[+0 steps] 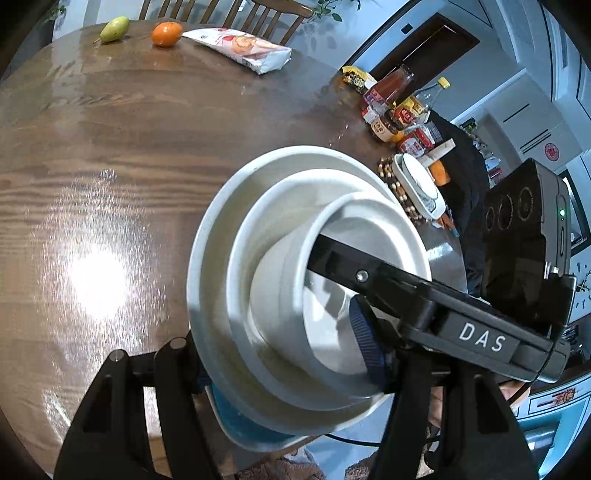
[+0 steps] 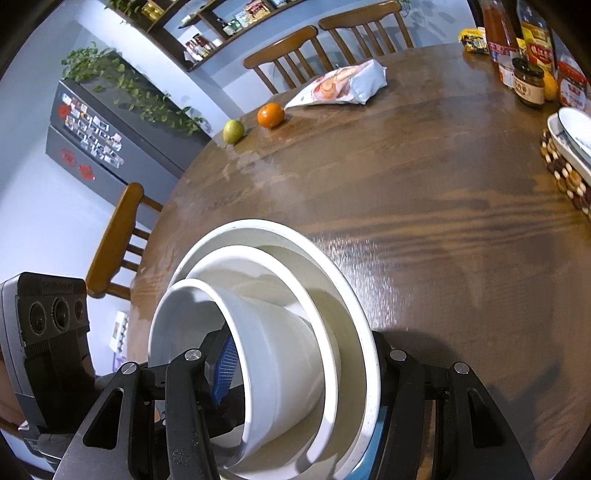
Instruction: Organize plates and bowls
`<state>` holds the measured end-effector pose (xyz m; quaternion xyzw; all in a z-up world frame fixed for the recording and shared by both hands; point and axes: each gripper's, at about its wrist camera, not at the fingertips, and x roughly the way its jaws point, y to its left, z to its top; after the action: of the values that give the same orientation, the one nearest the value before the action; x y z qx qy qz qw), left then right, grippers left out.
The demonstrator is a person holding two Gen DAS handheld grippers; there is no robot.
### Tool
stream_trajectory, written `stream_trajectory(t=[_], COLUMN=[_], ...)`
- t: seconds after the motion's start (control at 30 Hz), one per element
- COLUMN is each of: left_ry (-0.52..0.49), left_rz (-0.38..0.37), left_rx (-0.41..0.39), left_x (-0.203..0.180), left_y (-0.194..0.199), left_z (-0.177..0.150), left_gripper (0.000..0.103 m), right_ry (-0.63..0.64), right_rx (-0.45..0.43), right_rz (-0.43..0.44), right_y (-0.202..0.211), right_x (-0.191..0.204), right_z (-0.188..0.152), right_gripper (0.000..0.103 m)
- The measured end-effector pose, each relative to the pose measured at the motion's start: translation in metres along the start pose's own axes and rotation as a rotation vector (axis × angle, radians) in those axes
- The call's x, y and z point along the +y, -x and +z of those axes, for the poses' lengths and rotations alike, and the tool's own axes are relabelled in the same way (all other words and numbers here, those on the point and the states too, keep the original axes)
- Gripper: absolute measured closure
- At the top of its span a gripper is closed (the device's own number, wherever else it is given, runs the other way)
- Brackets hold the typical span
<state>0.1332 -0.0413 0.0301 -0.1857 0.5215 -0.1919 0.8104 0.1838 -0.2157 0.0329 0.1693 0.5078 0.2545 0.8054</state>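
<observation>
A stack of white dishes is held on edge over the wooden table (image 1: 110,166): a wide plate (image 1: 207,258), a smaller plate (image 1: 240,266) nested in it and a white bowl (image 1: 291,280) on top. My left gripper (image 1: 284,365) is shut on the stack, one blue-padded finger inside the bowl, the other behind the plate. My right gripper (image 2: 299,373) is shut on the same stack (image 2: 280,354) from the opposite side. A blue-bottomed dish (image 1: 240,424) shows under the stack.
A pear (image 1: 114,29), an orange (image 1: 167,34) and a snack bag (image 1: 243,48) lie at the far side. Sauce bottles and jars (image 1: 399,110) and another white dish on a beaded mat (image 1: 417,184) stand at the right. Wooden chairs (image 2: 122,236) ring the table.
</observation>
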Motion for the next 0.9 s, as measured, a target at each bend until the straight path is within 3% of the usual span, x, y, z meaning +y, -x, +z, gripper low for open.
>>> stream_trajectory(t=[0.47, 0.9], left_ry=[-0.014, 0.010], left_rz=[0.001, 0.000], left_rx=[0.030, 0.064], left_x=[-0.003, 0.003], left_y=[0.003, -0.009], left_z=[-0.032, -0.042], left_gripper=[0.041, 0.042], right_ry=[0.003, -0.007], right_rx=[-0.003, 0.027], right_rz=[-0.002, -0.008], right_y=[0.005, -0.002], right_x=[0.001, -0.007], right_z=[-0.031, -0.048], right_gripper=[0.046, 0.046])
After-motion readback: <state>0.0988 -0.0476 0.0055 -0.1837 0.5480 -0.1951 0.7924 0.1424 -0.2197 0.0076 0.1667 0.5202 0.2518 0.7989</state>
